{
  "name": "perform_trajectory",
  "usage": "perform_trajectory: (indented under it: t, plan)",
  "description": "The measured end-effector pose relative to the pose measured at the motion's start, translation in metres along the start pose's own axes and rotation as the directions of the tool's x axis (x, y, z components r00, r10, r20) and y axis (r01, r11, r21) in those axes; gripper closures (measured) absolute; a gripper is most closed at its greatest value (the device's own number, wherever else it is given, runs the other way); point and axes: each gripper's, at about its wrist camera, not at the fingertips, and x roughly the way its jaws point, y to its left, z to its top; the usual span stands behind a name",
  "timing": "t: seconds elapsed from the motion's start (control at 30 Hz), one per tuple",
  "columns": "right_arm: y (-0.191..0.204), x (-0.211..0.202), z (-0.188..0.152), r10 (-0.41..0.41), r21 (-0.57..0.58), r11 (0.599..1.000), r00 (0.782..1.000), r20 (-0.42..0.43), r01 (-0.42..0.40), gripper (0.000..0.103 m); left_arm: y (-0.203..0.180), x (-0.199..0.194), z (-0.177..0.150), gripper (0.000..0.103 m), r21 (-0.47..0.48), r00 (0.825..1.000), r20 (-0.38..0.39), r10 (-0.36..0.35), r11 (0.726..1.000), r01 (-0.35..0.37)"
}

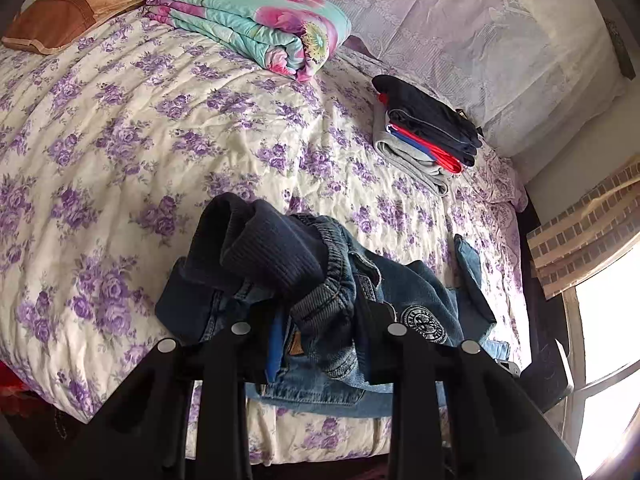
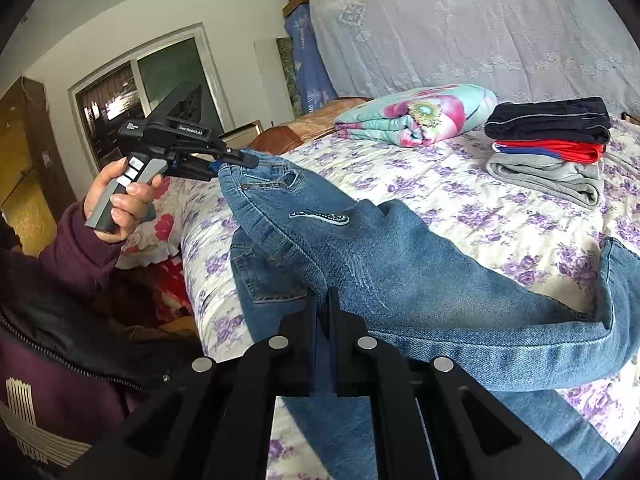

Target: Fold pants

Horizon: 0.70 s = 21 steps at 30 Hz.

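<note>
Floral bed (image 1: 120,140) carries jeans (image 2: 400,280), draped near its front edge, waist end lifted. Folded clothes stack (image 2: 548,148) well apart behind. Left gripper (image 1: 320,316) pinches bunched waistband; right gripper (image 2: 322,304) clamps denim fold, probably fully closed.
</note>
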Motion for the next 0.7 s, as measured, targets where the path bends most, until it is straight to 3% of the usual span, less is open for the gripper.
perform_trajectory:
  t: [0.13, 0.27, 0.43, 0.57, 0.7]
  plan:
    - [0.003, 0.022, -0.024, -0.002, 0.022, 1.000, 0.997, -0.073, 0.003, 0.097, 0.033, 0.024, -0.026, 0.076, -0.020, 0.999, -0.035, 0.020, 1.000, -0.020]
    - [0.011, 0.027, -0.031, 0.000, 0.009, 1.000, 0.997, -0.083, 0.001, 0.097, 0.056, 0.038, -0.038, 0.076, -0.023, 1.000, -0.004, 0.016, 1.000, -0.016]
    - [0.023, 0.028, -0.025, 0.014, -0.040, 0.999, 0.995, -0.096, -0.018, 0.097, 0.041, 0.020, -0.033, 0.076, 0.053, 0.994, 0.085, 0.061, 0.996, -0.066]
    - [0.015, 0.047, -0.038, -0.014, -0.028, 1.000, 0.987, -0.163, 0.010, 0.097, 0.059, 0.037, -0.042, 0.073, 0.020, 0.995, 0.046, 0.085, 0.996, -0.086]
    - [0.018, 0.047, -0.037, -0.025, -0.043, 0.999, 0.985, -0.172, 0.018, 0.097, 0.059, 0.032, -0.050, 0.071, 0.029, 0.994, 0.079, 0.082, 0.996, -0.085]
